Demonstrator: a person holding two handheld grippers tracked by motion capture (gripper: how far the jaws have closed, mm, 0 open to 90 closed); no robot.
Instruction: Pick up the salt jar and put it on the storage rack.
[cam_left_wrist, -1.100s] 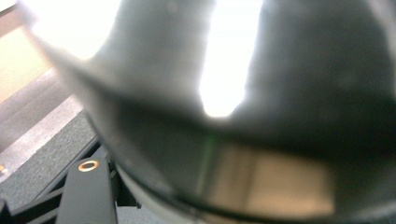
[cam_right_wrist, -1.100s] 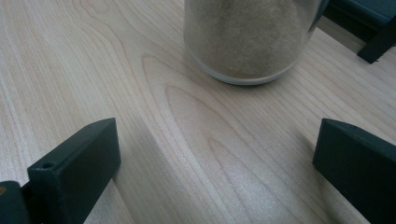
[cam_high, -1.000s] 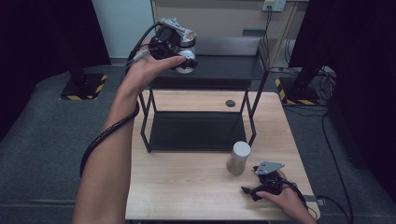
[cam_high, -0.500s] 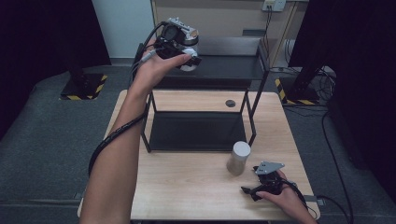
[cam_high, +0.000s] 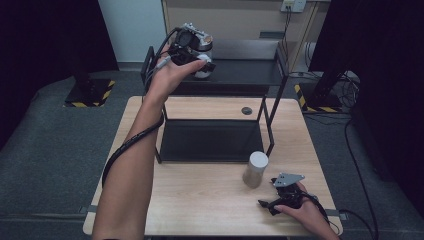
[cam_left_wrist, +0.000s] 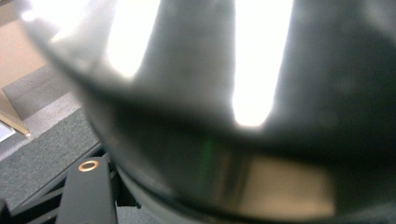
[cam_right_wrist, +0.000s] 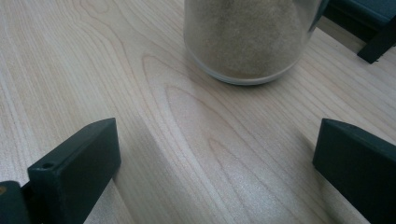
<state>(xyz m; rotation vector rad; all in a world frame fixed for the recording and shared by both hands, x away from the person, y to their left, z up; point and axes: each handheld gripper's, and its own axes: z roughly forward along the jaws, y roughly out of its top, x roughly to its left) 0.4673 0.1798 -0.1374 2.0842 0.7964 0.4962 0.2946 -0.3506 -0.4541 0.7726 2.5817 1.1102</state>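
Observation:
My left gripper (cam_high: 200, 62) is held up over the top shelf (cam_high: 245, 75) of a black rack, shut on a round jar (cam_high: 204, 72) that looks pale from above. In the left gripper view the jar (cam_left_wrist: 210, 93) is a dark, glossy, blurred curve right against the lens, with one black finger (cam_left_wrist: 88, 191) beside it. Whether the jar touches the shelf I cannot tell. My right gripper (cam_high: 267, 201) rests on the wooden table (cam_high: 200, 200) at the front right, open (cam_right_wrist: 215, 154) with only bare wood between its jaws. A white-lidded jar of sandy material (cam_high: 255, 170) (cam_right_wrist: 247, 37) stands just ahead of it, untouched.
The rack's lower shelf (cam_high: 210, 140) is a dark panel on the table's middle, framed by thin black legs (cam_high: 270, 135). A small dark disc (cam_high: 246, 110) lies on the wood behind it. Grey carpet surrounds the table; cables run at the right.
The left hand and its jar have drifted slightly to the right above the top shelf. The right gripper and the sandy jar have stayed put.

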